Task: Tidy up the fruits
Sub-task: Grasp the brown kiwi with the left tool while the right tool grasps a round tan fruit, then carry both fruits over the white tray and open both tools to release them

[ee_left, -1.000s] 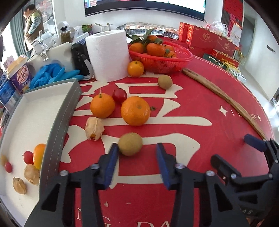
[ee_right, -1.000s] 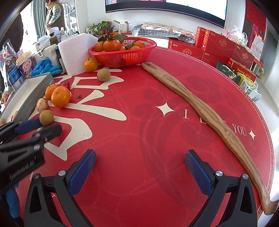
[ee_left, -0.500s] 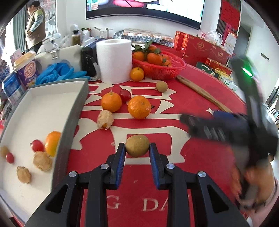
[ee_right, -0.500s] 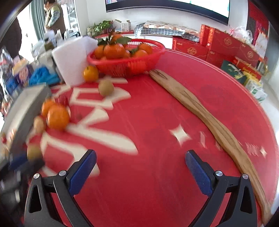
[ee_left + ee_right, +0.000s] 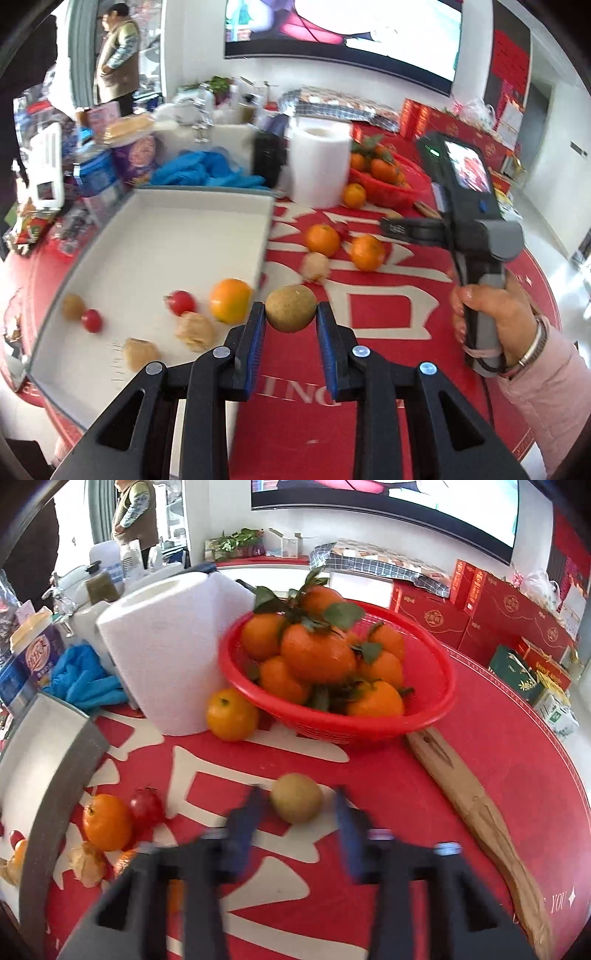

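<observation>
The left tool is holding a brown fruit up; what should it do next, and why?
Probably carry it left over the white tray and release. The left tool pinches the brown fruit just right of the tray's wall, and an orange already lies inside.

Bright daylight — motion blur, fisheye warp

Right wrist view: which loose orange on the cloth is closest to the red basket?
The orange wedged between the paper towel roll and the red basket; the other loose orange sits beside the tray.
</observation>
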Demonstrator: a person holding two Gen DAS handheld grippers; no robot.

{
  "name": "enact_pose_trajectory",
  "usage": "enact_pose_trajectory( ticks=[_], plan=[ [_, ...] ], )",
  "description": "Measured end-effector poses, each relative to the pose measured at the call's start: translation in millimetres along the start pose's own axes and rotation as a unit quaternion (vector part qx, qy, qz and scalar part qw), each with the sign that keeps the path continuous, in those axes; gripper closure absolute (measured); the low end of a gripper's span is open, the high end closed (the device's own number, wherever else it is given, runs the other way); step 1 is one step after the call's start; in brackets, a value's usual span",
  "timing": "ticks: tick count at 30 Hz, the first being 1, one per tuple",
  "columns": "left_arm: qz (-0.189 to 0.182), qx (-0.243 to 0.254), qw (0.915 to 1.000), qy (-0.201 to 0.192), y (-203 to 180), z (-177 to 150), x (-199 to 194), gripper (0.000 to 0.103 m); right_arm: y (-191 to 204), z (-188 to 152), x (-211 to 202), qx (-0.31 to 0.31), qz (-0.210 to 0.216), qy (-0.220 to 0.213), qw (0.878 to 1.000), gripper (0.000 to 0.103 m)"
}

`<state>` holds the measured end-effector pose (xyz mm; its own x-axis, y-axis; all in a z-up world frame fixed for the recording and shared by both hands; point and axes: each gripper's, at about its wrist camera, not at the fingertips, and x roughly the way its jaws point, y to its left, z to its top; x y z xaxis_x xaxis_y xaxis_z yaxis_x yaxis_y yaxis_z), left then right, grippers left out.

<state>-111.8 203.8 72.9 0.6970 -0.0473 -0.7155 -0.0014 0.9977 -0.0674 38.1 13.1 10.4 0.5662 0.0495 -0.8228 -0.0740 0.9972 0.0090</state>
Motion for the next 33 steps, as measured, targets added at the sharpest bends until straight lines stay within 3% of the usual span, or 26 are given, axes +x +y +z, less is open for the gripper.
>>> enact_pose_trajectory(
  ticks=[5,12,23,33],
  plan=[
    [0.016,-0.011,0.9998,-0.009,26.9,0.9,-6.0,0.072,-16.8,-7.0,-18.8,0.053,0.076,0.017,0.996,0.073],
    [0.026,-0.033,0.9989,-0.021,59.3,4.6,-8.3,0.073,-3.0,-5.4,-63.6,0.043,0.114,0.0,0.993,0.073],
    [0.059,-0.058,0.9964,-0.015,101.8,-0.6,2.5,0.073,97.0,-8.0,-75.6,-0.044,0.183,0.007,0.982,0.073],
    [0.074,-0.075,0.9944,0.005,135.9,-11.6,23.4,0.073,165.4,-10.3,-58.7,-0.092,0.202,0.028,0.975,0.073]
  ],
)
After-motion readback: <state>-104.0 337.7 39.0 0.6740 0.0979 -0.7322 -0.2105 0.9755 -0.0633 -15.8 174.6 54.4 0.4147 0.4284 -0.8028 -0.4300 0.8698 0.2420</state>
